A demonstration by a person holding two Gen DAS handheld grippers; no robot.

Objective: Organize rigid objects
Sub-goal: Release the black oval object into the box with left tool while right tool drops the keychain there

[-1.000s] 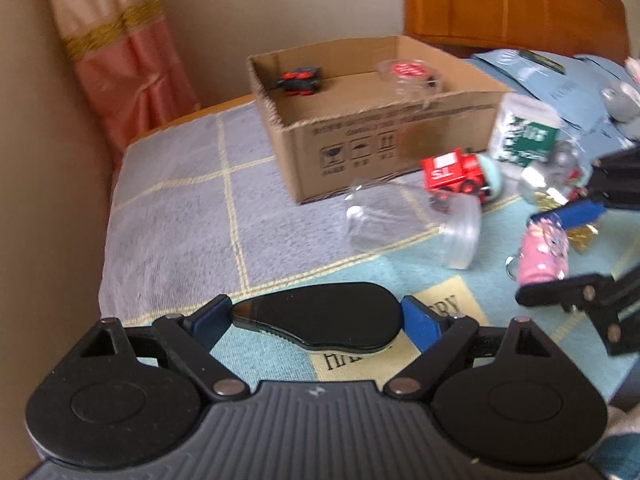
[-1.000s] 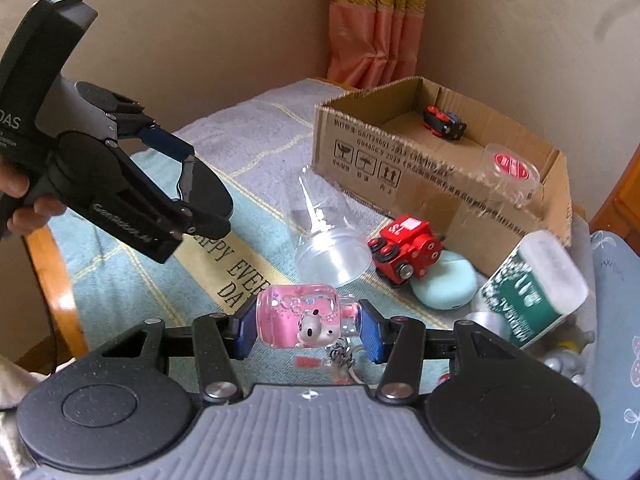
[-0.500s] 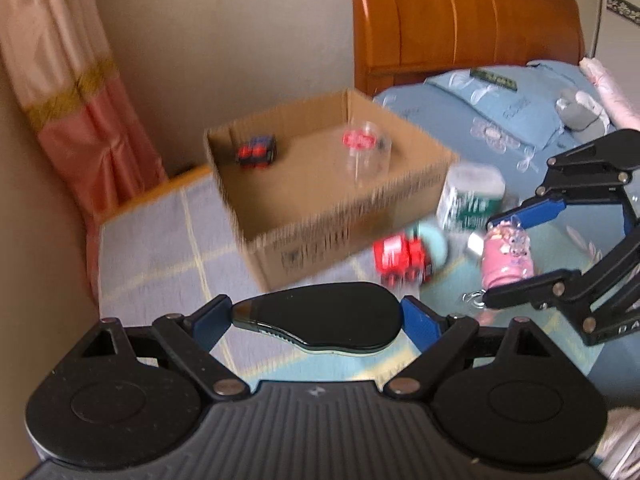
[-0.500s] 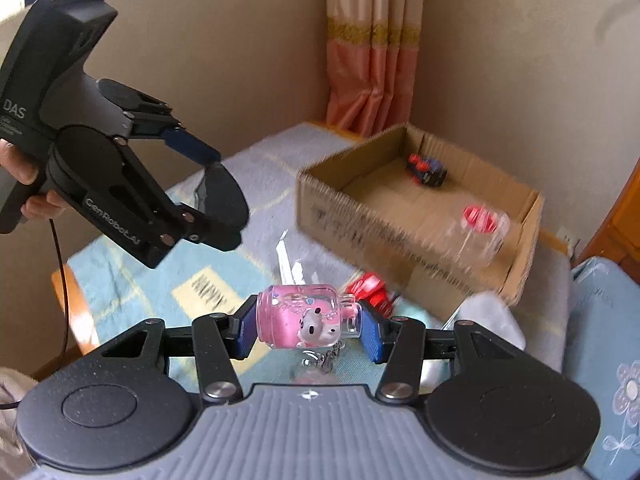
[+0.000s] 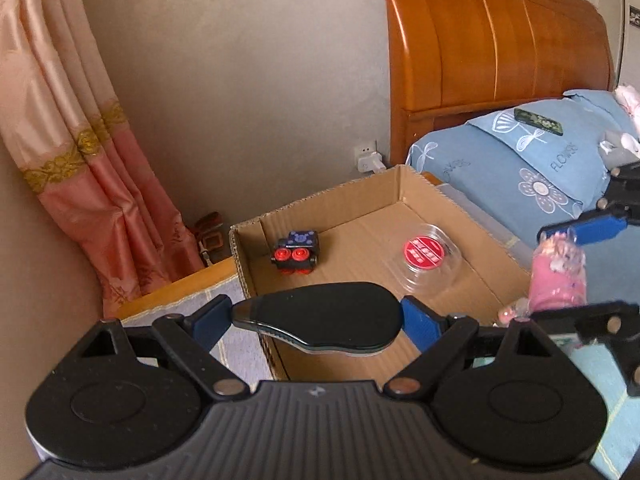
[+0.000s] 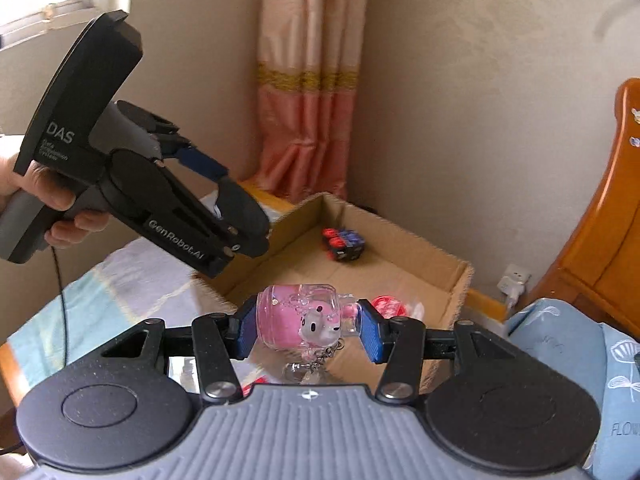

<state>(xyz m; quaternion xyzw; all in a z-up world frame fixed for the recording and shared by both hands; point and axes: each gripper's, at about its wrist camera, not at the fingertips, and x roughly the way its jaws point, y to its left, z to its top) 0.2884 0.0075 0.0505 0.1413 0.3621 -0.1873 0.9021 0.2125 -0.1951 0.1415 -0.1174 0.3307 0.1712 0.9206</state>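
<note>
Bedside bench (image 5: 188, 288), cardboard box (image 5: 404, 188) by the headboard (image 5: 500, 36).
Left gripper (image 5: 318, 318) was clamped on a black oval object (image 5: 324, 316) over the box's near edge; right gripper (image 6: 306, 328) was closed on a pink keychain bottle (image 6: 298, 316) above the box. Toy car (image 5: 296, 252) and clear container (image 5: 426, 260) lay inside.

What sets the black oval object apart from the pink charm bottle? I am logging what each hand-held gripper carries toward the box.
The black oval object is flat, opaque and plain; the pink charm bottle is rounded, see-through and has a white cartoon face.

The black oval object spans widely spread fingers of the left hand-held gripper; the bottle sits in the narrower right hand-held gripper.

Only the bottle dangles a key ring.

Both are held above the cardboard box.
</note>
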